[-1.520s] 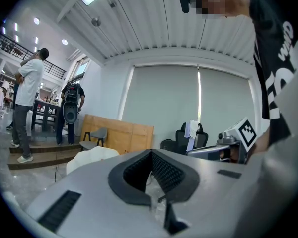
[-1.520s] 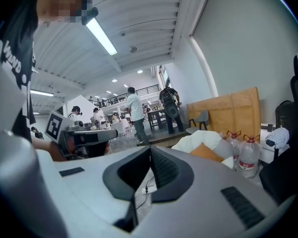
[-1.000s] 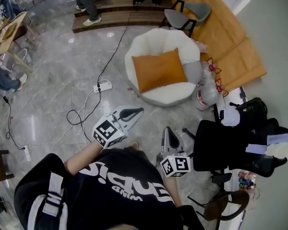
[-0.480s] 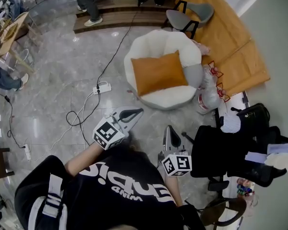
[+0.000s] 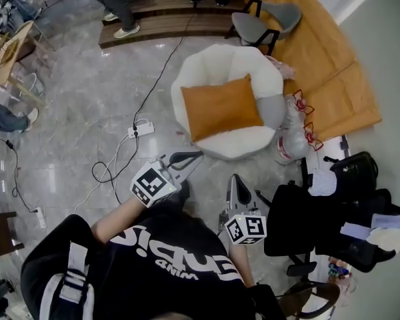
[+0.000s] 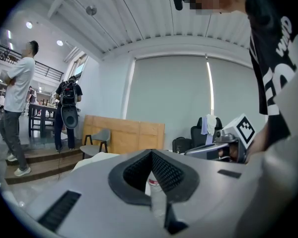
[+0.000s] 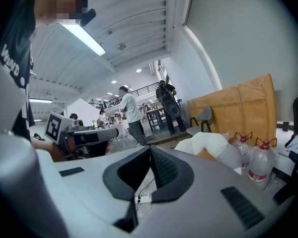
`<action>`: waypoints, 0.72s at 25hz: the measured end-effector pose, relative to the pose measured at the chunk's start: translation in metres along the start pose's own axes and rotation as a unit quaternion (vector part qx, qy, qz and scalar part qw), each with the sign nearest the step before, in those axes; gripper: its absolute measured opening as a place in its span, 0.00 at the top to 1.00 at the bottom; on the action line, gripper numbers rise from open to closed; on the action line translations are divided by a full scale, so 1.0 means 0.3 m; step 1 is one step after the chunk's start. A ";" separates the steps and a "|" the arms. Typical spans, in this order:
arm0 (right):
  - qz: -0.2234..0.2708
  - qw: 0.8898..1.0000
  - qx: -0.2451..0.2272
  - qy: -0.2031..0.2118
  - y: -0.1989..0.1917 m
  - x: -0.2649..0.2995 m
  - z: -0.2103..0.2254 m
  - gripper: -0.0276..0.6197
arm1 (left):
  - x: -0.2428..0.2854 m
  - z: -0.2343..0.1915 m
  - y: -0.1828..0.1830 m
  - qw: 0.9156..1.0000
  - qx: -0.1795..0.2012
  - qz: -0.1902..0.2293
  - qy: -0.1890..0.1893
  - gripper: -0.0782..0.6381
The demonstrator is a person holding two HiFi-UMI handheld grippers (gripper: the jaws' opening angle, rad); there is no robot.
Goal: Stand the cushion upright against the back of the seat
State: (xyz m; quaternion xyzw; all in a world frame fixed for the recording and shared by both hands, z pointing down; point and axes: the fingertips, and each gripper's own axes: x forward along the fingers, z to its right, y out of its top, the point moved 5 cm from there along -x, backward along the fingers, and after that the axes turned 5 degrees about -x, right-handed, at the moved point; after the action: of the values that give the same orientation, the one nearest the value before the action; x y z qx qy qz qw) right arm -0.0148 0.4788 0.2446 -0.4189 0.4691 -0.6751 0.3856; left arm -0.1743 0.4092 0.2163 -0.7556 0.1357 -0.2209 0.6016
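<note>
The orange cushion [image 5: 221, 107] lies flat on the seat of the white armchair [image 5: 243, 59], well apart from the left claw [image 5: 197, 155] and right claw [image 5: 235, 179], both pressed together and empty. Best to step closer, spread them, pinch the cushion's near edge and tip it against the backrest.

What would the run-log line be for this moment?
cushion: lying on seat | left gripper: shut, empty | right gripper: shut, empty

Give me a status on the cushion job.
Done: nothing; the orange cushion lies flat on the white seat, not against its back. In hand: nothing; the left gripper and right gripper are shut and empty, short of the seat. Left: reach in, grip the cushion, stand it upright against the back.
</note>
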 end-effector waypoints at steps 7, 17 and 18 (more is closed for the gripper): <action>-0.021 1.000 0.006 0.013 0.030 0.278 0.045 0.93 | 0.125 -0.235 0.013 1.000 0.012 -0.008 -0.016 0.88; -0.014 1.000 -0.004 -0.021 0.158 0.551 0.129 0.93 | 0.233 -0.543 0.080 1.000 0.006 -0.010 -0.024 0.88; -0.013 1.000 -0.004 -0.028 0.166 0.559 0.138 0.93 | 0.246 -0.555 0.086 0.999 0.009 -0.012 -0.029 0.88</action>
State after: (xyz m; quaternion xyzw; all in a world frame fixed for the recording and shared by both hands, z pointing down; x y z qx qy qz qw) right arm -0.0290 0.2998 0.2398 -0.4452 0.4551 -0.6664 0.3880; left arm -0.1917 0.2268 0.2337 -0.7581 0.1073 -0.2070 0.6090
